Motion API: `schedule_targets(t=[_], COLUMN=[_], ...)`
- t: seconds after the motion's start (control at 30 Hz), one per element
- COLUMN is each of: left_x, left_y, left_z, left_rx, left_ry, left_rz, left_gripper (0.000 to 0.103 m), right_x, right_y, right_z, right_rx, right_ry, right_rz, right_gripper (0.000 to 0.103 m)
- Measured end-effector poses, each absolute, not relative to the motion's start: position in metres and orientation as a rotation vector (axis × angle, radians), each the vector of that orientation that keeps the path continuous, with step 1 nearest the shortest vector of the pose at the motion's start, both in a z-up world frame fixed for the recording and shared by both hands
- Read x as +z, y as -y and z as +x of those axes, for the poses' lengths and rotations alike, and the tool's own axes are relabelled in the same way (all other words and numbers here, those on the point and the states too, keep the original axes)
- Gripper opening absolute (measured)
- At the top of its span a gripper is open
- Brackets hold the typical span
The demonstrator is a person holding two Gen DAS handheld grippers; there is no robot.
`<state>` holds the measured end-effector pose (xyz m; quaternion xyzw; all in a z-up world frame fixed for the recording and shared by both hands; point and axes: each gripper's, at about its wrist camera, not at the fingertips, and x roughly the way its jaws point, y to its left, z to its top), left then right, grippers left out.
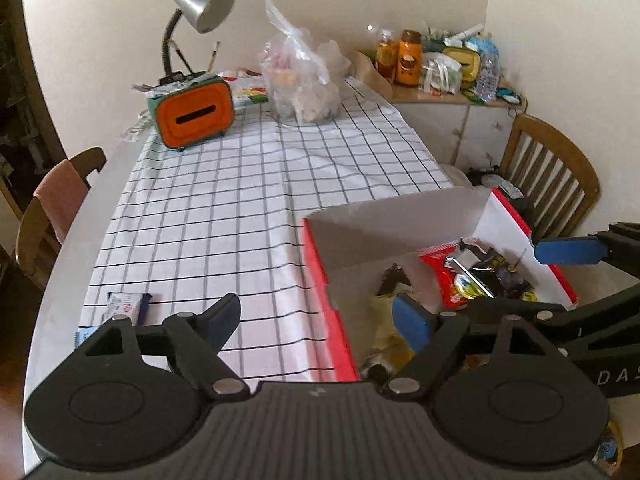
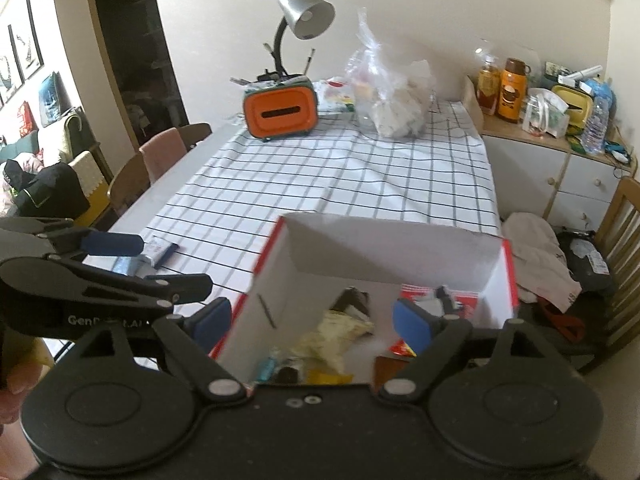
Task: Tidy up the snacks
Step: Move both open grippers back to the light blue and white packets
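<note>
A red-and-white cardboard box [image 1: 400, 216] stands open at the near right of the checked tablecloth. Inside it lie a red packet [image 1: 444, 268], a pale yellow packet [image 1: 384, 312] and several other wrappers. My left gripper [image 1: 320, 318] hangs open above the box's left wall with nothing between its fingers. A blue-and-white snack bar [image 1: 126, 306] lies on the cloth to its left. In the right wrist view my right gripper [image 2: 312, 320] is open and empty above the box [image 2: 400, 236], over the yellow packet [image 2: 340, 332]. The left gripper [image 2: 172, 262] shows beside the bar [image 2: 160, 252].
At the far end of the table stand an orange tissue box [image 1: 194, 114], a desk lamp [image 1: 200, 6] and a clear plastic bag [image 1: 304, 76]. Wooden chairs [image 1: 552, 176] flank the table. A sideboard [image 2: 560, 168] with bottles and clutter lines the right wall.
</note>
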<state>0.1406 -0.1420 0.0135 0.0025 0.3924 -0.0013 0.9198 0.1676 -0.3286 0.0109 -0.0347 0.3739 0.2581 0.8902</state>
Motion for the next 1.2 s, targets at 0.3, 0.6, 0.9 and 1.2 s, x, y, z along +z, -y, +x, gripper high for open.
schedule_targets(t=[0.3,0.6,0.9,1.2], left_x=[0.01,-0.013,-0.038,-0.057], left_y=[0.084,0.012,-0.057,-0.105], left_z=[0.123,0.121,0.128,0.139], left_rx=[-0.001,0.012,0.042,0.037], left_ry=[-0.762,-0.787,-0.83,-0.854], left_rz=[-0.005,-0.008,-0.002,0.005], left_gripper=[0.086,0.086,0.086,0.086], right_x=[0.006,-0.012,-0.031,-0.05], right_y=[0.276,0.214,0.157,0.103], right_z=[0.16,0.163,0.181,0.203], right_rx=[0.559,0.58,0.613,0.675], right_ry=[-0.776,-0.803,-0.816,-0.811], right_rz=[-0.03,-0.041,-0.099,-0.182], right_gripper=[0.098,0.101,0.101,0.101])
